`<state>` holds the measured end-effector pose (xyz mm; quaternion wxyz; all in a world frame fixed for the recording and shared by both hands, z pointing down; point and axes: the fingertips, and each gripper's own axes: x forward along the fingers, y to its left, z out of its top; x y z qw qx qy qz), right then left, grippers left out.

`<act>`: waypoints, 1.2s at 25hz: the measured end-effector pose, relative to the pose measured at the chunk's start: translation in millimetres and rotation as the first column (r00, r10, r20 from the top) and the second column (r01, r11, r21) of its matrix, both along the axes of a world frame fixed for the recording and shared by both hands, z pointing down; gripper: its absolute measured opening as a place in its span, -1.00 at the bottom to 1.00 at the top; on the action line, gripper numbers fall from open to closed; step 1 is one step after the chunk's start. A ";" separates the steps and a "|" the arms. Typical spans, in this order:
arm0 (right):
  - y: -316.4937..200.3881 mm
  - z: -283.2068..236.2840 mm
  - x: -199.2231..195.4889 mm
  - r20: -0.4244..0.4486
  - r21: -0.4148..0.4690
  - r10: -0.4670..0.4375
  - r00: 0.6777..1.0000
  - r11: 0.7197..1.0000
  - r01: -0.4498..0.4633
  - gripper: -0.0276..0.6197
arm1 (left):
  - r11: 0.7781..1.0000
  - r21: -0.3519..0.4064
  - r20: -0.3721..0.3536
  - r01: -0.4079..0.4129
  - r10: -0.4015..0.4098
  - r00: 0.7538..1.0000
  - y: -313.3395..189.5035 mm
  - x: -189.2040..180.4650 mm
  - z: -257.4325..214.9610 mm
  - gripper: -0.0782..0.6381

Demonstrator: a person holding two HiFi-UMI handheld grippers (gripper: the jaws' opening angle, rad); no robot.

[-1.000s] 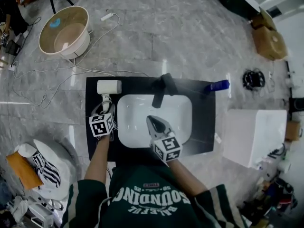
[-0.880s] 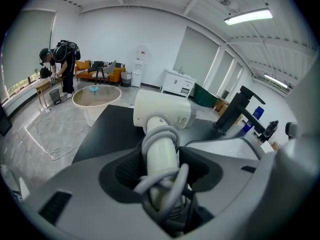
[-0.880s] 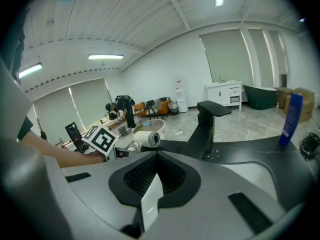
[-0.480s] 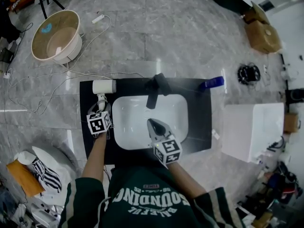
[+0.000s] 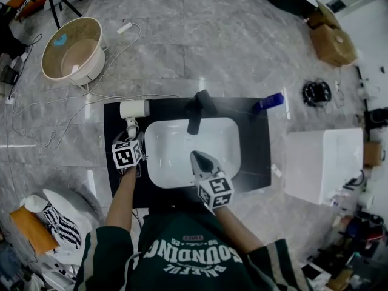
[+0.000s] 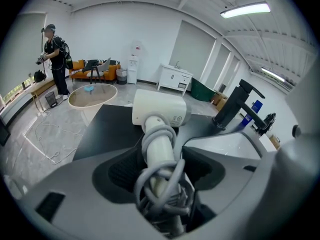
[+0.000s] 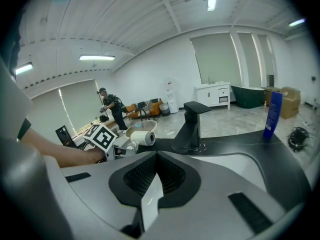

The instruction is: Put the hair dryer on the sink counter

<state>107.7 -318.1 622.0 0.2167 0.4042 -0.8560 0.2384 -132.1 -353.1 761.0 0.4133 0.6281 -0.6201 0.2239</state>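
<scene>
The white hair dryer [image 5: 134, 109] lies on the black sink counter [image 5: 254, 138] at its far left corner, handle toward me, grey cord wound round the handle. My left gripper [image 5: 132, 136] sits over that handle. In the left gripper view the hair dryer [image 6: 160, 109] has its handle between the left gripper [image 6: 162, 154] jaws, which are opening, with gaps showing beside the handle. My right gripper [image 5: 200, 158] hovers over the white basin [image 5: 176, 156], shut and empty. The right gripper view shows the right gripper [image 7: 156, 156] with tips together and the hair dryer [image 7: 142, 137] at the left.
A black faucet [image 5: 197, 111] stands behind the basin and a blue bottle [image 5: 268, 102] at the counter's far right. On the floor are a round beige tub [image 5: 76, 47], loose cables [image 5: 54, 111], a white cabinet [image 5: 321, 165] and cardboard boxes [image 5: 332, 38]. A person [image 6: 55, 59] stands far off.
The head view has shifted slightly. The hair dryer stays on the counter and both grippers keep their places.
</scene>
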 end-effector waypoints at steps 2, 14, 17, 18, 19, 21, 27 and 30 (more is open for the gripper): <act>1.4 -3.1 2.4 0.004 0.008 0.013 1.000 1.000 -0.013 -0.91 | 1.000 0.015 0.005 -0.006 0.006 1.000 3.4 -1.6 -9.2 -0.05; 13.8 -43.4 0.3 0.054 0.114 0.034 0.998 0.993 -0.040 -0.91 | 0.974 0.167 0.048 -0.153 0.147 0.988 46.7 14.1 -90.7 -0.37; 21.0 -56.7 -4.2 0.065 0.149 0.025 0.998 0.988 -0.035 -0.91 | 0.956 0.229 0.078 -0.183 0.170 0.982 59.0 19.4 -119.0 -0.63; 23.6 -60.7 -5.8 0.069 0.160 0.021 0.997 0.987 -0.032 -0.91 | 0.949 0.250 0.089 -0.193 0.176 0.980 62.4 21.0 -128.8 -0.70; 26.5 -64.5 -7.3 0.071 0.170 0.018 0.997 0.985 -0.030 -0.91 | 0.941 0.269 0.100 -0.204 0.183 0.978 65.9 22.6 -138.3 -0.77; 31.9 -70.9 -9.7 0.079 0.185 0.013 0.997 0.982 -0.028 -0.91 | 0.927 0.300 0.117 -0.226 0.199 0.973 73.2 26.4 -156.1 -0.78; 39.8 -90.1 -12.0 0.107 0.246 0.021 0.994 0.968 -0.047 -0.91 | 0.882 0.392 0.144 -0.261 0.221 0.965 93.5 34.9 -201.5 -0.78; 43.4 -104.2 -9.4 0.105 0.283 0.023 0.994 0.958 -0.052 -0.91 | 0.855 0.433 0.174 -0.287 0.233 0.957 103.5 40.9 -219.3 -0.78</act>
